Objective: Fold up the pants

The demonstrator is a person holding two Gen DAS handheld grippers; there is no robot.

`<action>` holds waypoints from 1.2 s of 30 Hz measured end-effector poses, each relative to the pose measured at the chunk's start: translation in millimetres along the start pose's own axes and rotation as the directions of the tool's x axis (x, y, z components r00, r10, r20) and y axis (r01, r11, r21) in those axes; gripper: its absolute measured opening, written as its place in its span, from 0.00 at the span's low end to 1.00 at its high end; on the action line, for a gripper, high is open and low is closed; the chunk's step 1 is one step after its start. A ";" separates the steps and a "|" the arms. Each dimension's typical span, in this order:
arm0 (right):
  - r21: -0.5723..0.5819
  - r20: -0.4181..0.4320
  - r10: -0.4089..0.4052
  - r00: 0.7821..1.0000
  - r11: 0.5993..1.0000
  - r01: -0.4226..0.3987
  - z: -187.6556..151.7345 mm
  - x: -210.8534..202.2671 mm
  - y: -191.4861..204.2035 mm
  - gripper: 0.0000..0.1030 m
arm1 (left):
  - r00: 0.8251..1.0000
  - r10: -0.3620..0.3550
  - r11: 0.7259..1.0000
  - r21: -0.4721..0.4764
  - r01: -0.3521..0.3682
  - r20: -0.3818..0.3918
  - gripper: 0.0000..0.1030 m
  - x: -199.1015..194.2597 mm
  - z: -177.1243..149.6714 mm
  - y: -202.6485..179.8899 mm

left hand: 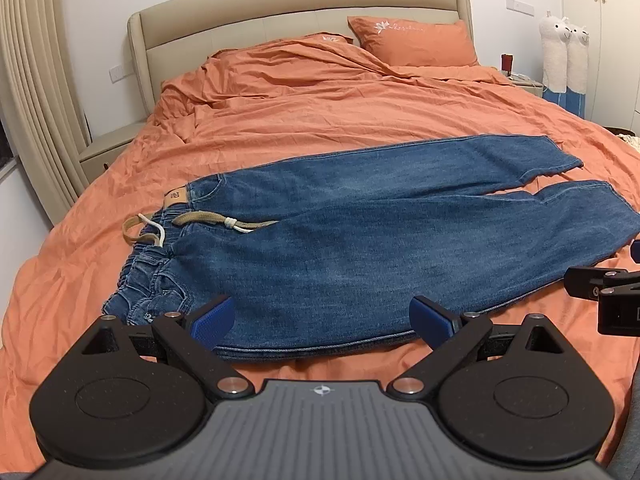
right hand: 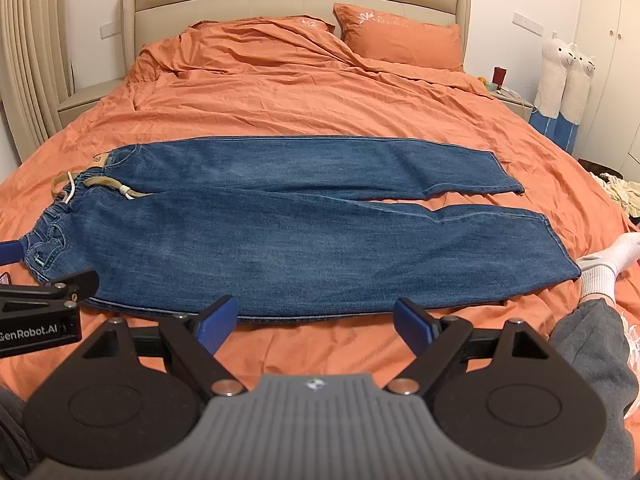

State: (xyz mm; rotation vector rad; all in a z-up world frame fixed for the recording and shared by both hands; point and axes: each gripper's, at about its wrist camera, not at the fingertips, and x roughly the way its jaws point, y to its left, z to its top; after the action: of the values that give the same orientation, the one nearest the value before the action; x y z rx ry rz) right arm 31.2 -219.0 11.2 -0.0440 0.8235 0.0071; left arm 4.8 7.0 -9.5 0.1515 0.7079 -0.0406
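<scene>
- The pants [right hand: 280, 224], blue jeans, lie flat across mid-frame on the orange bed cover [right hand: 300, 92], waistband at left, both legs running right, slightly parted at the hems.
- No fold looks made yet; this seems the start.
- Left gripper [left hand: 322, 322] and right gripper [right hand: 316, 320] hover at the near edge, jaws spread wide, holding nothing.
- Next likely: pinch the near leg's edge and carry it over the far leg.
</scene>
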 end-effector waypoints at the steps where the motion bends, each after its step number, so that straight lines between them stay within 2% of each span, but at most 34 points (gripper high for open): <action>1: -0.001 -0.001 -0.001 1.000 1.000 0.001 -0.5 0.4 0.3 0.79 | 1.000 -0.001 1.000 0.000 0.001 -0.001 1.00 0.3 -0.2 0.2; 36: -0.012 -0.032 -0.018 0.999 1.000 0.017 -4.5 10.1 2.7 0.79 | 1.000 0.000 1.000 0.017 0.000 -0.006 1.00 0.6 0.1 -0.8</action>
State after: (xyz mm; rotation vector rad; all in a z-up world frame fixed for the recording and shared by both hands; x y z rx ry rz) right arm 34.7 -216.5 0.7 -0.0625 0.8549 -0.0055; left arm 5.3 6.1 -9.9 0.1681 0.7132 -0.0459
